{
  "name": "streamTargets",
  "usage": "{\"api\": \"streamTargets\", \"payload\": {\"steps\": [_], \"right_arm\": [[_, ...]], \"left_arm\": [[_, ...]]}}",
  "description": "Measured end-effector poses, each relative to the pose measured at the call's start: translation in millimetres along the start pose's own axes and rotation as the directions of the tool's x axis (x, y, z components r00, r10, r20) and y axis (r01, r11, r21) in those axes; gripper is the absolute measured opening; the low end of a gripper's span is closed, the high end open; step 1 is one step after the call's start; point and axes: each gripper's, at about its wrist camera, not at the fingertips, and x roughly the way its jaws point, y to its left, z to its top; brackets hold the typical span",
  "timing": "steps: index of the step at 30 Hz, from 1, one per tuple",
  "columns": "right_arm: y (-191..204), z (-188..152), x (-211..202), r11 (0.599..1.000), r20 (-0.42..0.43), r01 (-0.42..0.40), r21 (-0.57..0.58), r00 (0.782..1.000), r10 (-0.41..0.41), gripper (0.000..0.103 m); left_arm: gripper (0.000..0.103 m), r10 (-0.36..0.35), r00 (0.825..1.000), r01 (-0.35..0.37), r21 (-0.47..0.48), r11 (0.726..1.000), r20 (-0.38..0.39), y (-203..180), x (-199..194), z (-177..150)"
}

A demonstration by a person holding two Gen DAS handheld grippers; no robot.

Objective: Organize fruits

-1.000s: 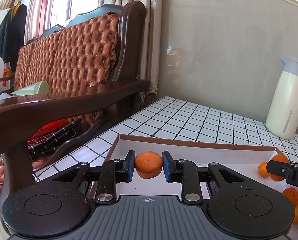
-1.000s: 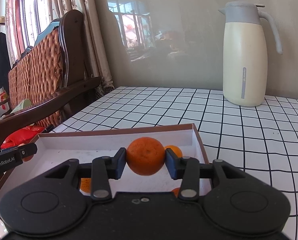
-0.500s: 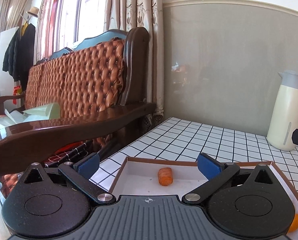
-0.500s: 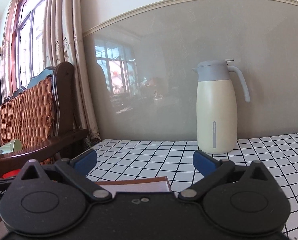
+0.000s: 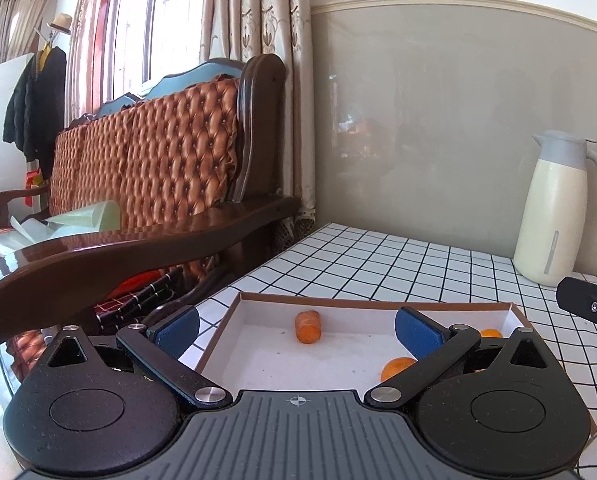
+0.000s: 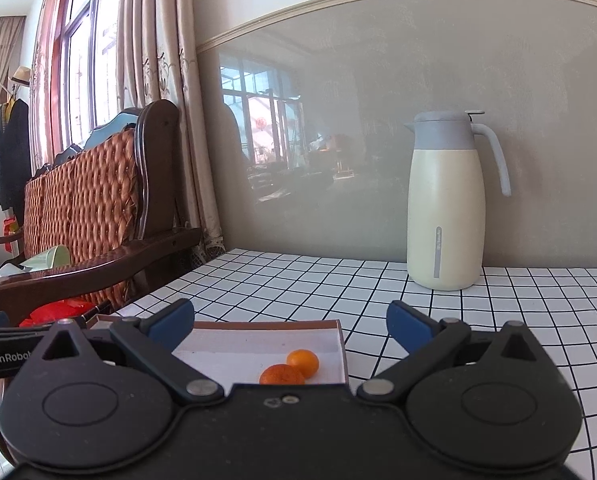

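A shallow white box with a brown rim [image 5: 370,303] lies on the checked tabletop. A carrot piece [image 5: 308,326] rests on the box floor near its far left corner. Two oranges [image 5: 396,367] lie at the box's right side, partly hidden by my left gripper's right finger. My left gripper [image 5: 296,328] hangs wide open above the box, nothing between its blue pads. In the right wrist view the same box [image 6: 340,334] shows two oranges [image 6: 302,361] near its right wall. My right gripper [image 6: 289,320] is wide open too and holds nothing.
A cream thermos jug [image 6: 446,204] with a grey lid stands at the wall on the checked table [image 6: 418,296]. A wooden sofa [image 5: 146,168] with tufted orange cushions and a broad arm [image 5: 118,252] borders the table's left side. The right gripper's body [image 5: 590,308] juts in at right.
Both grippers opened and let go: the carrot piece and an orange now lie in the box. Both hands rose and drew back from the box.
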Motion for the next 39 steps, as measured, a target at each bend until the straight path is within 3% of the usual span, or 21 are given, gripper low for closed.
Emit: {"api": "streamTargets", "payload": {"steps": [7,21,29,39], "right_arm": [[-8.0,-1.7,-42.8,0.999,-0.032,-0.03,0.043,0.999,0.032,0.097],[-12.0,-3.6,-141.1,0.997,-0.08,-0.008,0.081,0.997,0.015,0.097],[-6.5,10.2,-160.5,0.998,-0.063,0.001,0.058,0.998,0.002,0.097],[-8.2,1.6,-157.2,0.997,-0.088,0.009,0.075,0.996,-0.002,0.097]], "left_arm": [[0.103,-0.027,0.999,0.028,0.062,0.998,-0.021,-8.5,-47.9,-9.0],[0.103,-0.103,0.994,0.104,0.024,0.994,-0.047,4.9,-155.1,-7.7],[0.103,-0.102,0.995,0.102,0.02,0.995,-0.019,11.1,-181.7,-0.7],[0.103,-0.084,0.996,0.086,0.035,0.996,-0.034,13.2,-179.3,-2.0]]}}
